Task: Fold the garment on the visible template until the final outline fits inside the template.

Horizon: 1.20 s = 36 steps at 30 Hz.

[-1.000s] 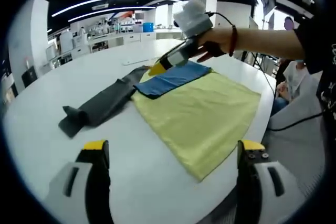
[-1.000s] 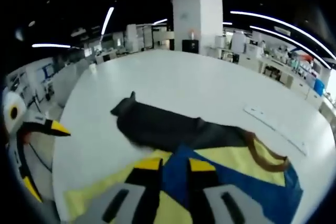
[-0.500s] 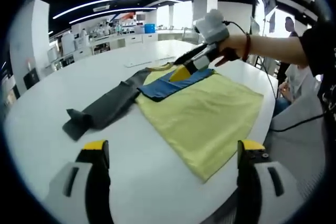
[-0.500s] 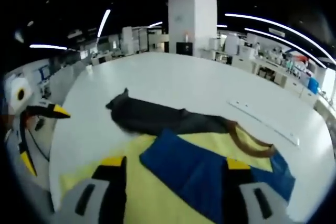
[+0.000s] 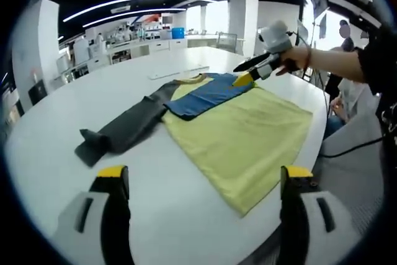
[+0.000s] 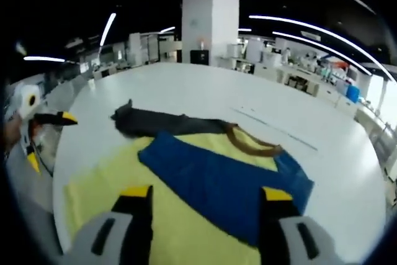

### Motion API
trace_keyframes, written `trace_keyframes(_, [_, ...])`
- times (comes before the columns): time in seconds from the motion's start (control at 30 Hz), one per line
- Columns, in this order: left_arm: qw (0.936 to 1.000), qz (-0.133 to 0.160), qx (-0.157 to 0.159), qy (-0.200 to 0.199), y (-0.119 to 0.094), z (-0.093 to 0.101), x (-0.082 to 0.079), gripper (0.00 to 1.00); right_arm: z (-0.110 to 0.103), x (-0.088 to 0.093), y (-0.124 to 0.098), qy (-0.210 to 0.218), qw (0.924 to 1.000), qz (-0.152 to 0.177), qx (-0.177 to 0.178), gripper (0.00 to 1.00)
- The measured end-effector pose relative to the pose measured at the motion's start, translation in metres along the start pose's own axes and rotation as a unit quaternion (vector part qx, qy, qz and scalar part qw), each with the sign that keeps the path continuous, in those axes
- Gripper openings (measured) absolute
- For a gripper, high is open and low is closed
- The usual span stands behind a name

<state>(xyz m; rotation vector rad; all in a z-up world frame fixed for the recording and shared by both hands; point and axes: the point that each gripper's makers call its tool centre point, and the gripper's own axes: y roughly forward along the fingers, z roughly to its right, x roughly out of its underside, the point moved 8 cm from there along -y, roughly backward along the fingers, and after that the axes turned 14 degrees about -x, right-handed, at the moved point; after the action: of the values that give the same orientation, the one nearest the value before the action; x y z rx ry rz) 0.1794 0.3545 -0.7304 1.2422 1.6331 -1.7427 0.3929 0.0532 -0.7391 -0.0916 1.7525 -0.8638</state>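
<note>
White and wide, the worktop (image 5: 186,215) sits in a large lab hall with strip lights overhead and benches along the far walls. On it lies the garment (image 5: 242,134), a yellow shirt spread flat near the worktop's edge. One blue sleeve (image 5: 208,94) is folded in across the shirt's upper part, and a brown collar (image 6: 251,144) shows at the neckline. The other sleeve (image 5: 121,131), dark grey, stretches straight out from the shirt over the bare worktop.

In the left gripper view, the left tool (image 5: 201,181) hovers above the worktop short of the shirt's hem, its two yellow-tipped jaws wide apart and holding nothing. The right tool (image 5: 243,80) shows farther off, held by a hand (image 5: 298,60) above the shirt's far corner beside the blue sleeve.

In the right gripper view, the right tool (image 6: 205,200) stands over the yellow cloth with its jaws spread and nothing between them. The left tool (image 6: 46,131) appears at that view's left edge.
</note>
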Motion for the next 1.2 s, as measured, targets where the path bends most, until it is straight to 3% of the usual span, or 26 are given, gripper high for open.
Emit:
trace_keyframes(0.47, [1.0000,-0.002,0.004,0.000,0.002,0.004,-0.004,0.99,0.029,0.038,-0.033,0.036,0.9984,-0.030,0.032,0.60])
trace_keyframes(0.7, [0.9999,-0.004,0.011,0.003,0.002,0.007,-0.004,0.99,0.039,0.053,-0.039,0.038,0.9966,-0.057,0.046,0.36])
trace_keyframes(0.83, [0.9998,-0.007,0.014,0.008,0.002,0.007,-0.004,0.99,0.044,0.060,-0.041,0.049,0.9951,-0.069,0.051,0.33])
trace_keyframes(0.93, [0.9998,-0.006,0.016,0.006,0.001,0.007,-0.005,0.99,0.052,0.065,-0.040,0.047,0.9937,-0.080,0.063,0.24])
trace_keyframes(1.2, [0.9998,-0.012,0.013,0.005,0.000,0.007,-0.003,0.99,0.059,0.061,-0.040,0.016,0.9928,-0.089,0.079,0.10])
